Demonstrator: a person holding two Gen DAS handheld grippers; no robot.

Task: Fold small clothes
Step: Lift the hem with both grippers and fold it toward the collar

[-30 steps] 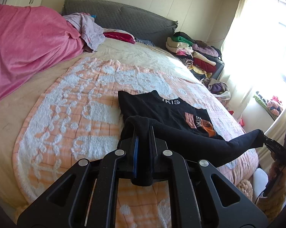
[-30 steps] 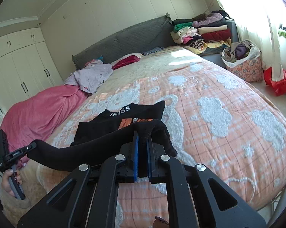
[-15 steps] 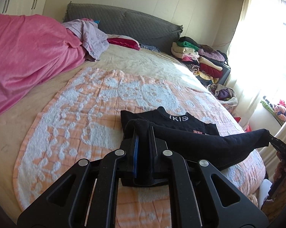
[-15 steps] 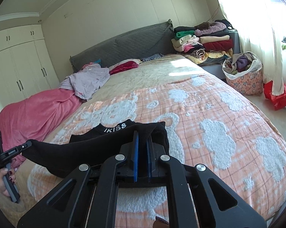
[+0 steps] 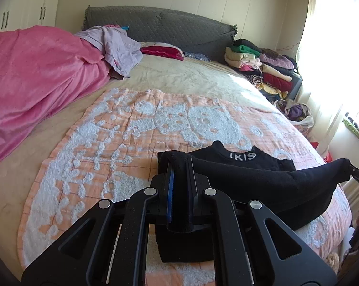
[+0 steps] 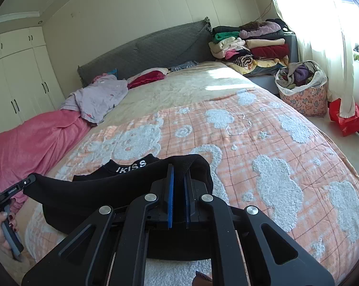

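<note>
Sunlit curtained window (image 6: 322,12); grey headboard (image 5: 160,26); white wardrobes (image 6: 14,76)

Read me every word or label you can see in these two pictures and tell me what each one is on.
"IKISS": white letters on the neckband of the black knit top held over the orange patterned blanket.
Small white print on the side of the left gripper: too small to read.
</note>
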